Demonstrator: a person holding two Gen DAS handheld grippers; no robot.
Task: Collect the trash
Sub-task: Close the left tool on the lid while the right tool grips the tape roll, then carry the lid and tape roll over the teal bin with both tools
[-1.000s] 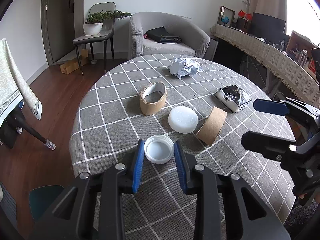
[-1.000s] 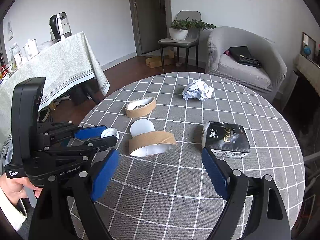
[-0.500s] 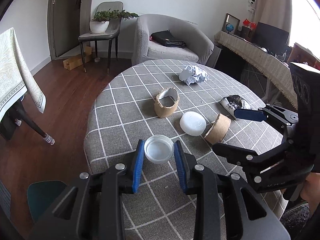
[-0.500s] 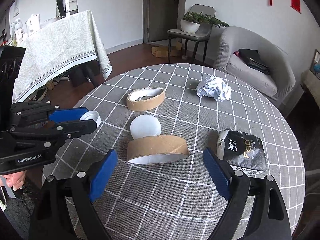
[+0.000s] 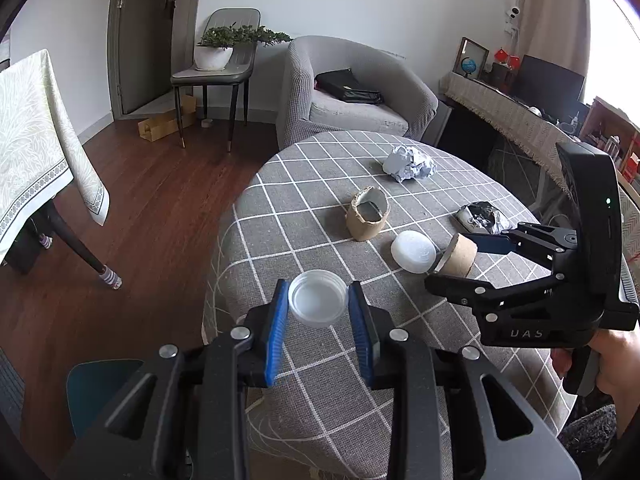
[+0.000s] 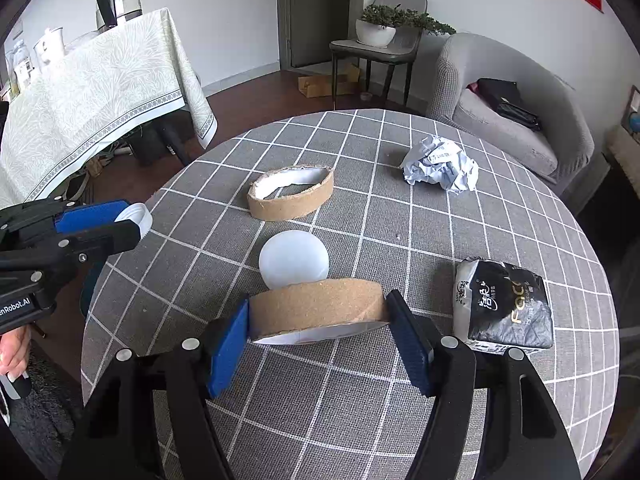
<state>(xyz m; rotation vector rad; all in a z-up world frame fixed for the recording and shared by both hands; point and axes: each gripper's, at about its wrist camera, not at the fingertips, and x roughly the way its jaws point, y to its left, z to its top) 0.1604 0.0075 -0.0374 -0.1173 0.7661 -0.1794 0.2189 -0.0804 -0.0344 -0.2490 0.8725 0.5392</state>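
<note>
Left claw is clamped by its ribbed blue pads on a shallow, round, translucent plastic lid, held above the edge of the table — round, under grey checked cloth. Right claw is closing around a squashed brown cardboard ring; its pads are seen at both ends. A frosted white dome cap lies just behind the ring.

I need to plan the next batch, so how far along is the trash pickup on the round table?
Barely begun: no bin is in view. In hand: the left hand-held gripper is shut on a clear plastic lid, and the right hand-held gripper is closing around a cardboard tape ring. Still lying on the table: the white lid, the other cardboard ring, the crumpled paper and the black packet.
</note>
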